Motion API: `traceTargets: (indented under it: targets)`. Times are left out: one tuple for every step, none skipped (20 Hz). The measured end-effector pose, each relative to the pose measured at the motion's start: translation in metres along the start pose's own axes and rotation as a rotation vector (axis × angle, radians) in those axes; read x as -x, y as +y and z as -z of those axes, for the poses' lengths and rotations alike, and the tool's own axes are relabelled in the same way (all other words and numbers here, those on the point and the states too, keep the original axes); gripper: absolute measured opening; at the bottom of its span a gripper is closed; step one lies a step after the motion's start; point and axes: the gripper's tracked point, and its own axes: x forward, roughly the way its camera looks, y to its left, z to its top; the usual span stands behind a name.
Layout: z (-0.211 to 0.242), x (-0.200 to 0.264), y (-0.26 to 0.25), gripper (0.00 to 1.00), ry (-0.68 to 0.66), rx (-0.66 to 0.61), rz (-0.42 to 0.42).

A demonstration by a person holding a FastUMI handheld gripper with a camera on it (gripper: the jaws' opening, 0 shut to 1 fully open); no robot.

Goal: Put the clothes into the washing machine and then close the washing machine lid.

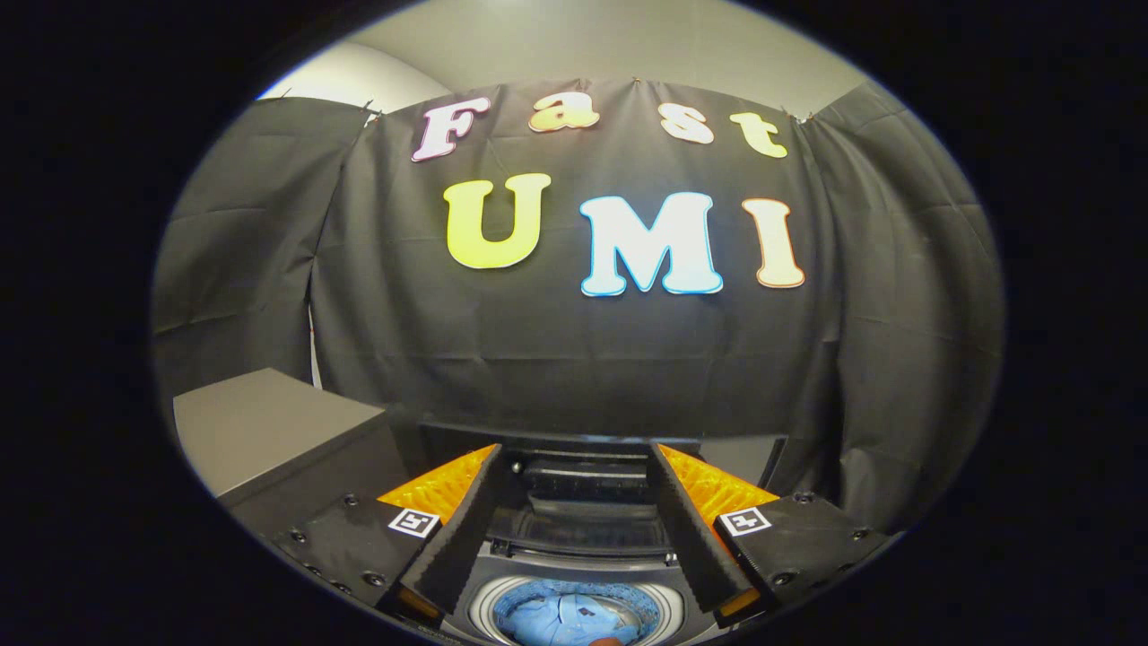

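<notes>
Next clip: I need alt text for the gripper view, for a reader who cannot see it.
The open gripper hangs over a washing machine with nothing between its fingers, and blue clothes already lie in the drum below. The lid is still up behind the drum, a grey box stands beside the machine, and black cloth hangs behind.

Gripper (574, 502): two wedge-shaped fingers (457, 529) set apart, ribbed inner faces, black screwed mounts, a square tag on each.

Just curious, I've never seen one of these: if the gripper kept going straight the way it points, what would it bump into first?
Probably the washing machine's raised lid, just ahead between the open gripper fingers. Depth is hard to judge. The blue clothes lie below in the tub.
</notes>
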Motion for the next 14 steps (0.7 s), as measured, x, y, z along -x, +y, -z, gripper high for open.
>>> traceTargets:
  targets:
    - [-0.005, -0.006, -0.003, 0.97, -0.007, -0.009, 0.004]
    - [-0.010, -0.011, -0.004, 0.97, -0.013, -0.016, 0.006]
    - [-0.014, -0.016, -0.006, 0.97, -0.019, -0.022, 0.009]
    - [-0.017, -0.020, -0.007, 0.98, -0.023, -0.025, 0.009]
    - [-0.022, -0.026, -0.009, 0.97, -0.029, -0.024, 0.010]
    - [-0.026, -0.032, -0.011, 0.97, -0.036, -0.020, 0.014]
    - [-0.029, -0.038, -0.013, 0.97, -0.042, -0.016, 0.018]
    - [-0.031, -0.046, -0.015, 0.97, -0.039, -0.016, 0.020]
    - [-0.033, -0.055, -0.015, 0.97, -0.037, -0.020, 0.018]
    - [-0.034, -0.063, -0.016, 0.97, -0.038, -0.024, 0.021]
    - [-0.035, -0.072, -0.018, 0.97, -0.034, -0.025, 0.022]
    - [-0.032, -0.079, -0.019, 0.97, -0.023, -0.023, 0.025]
    - [-0.026, -0.086, -0.020, 0.97, -0.007, -0.019, 0.028]
    - [-0.022, -0.092, -0.021, 0.98, 0.007, -0.015, 0.033]
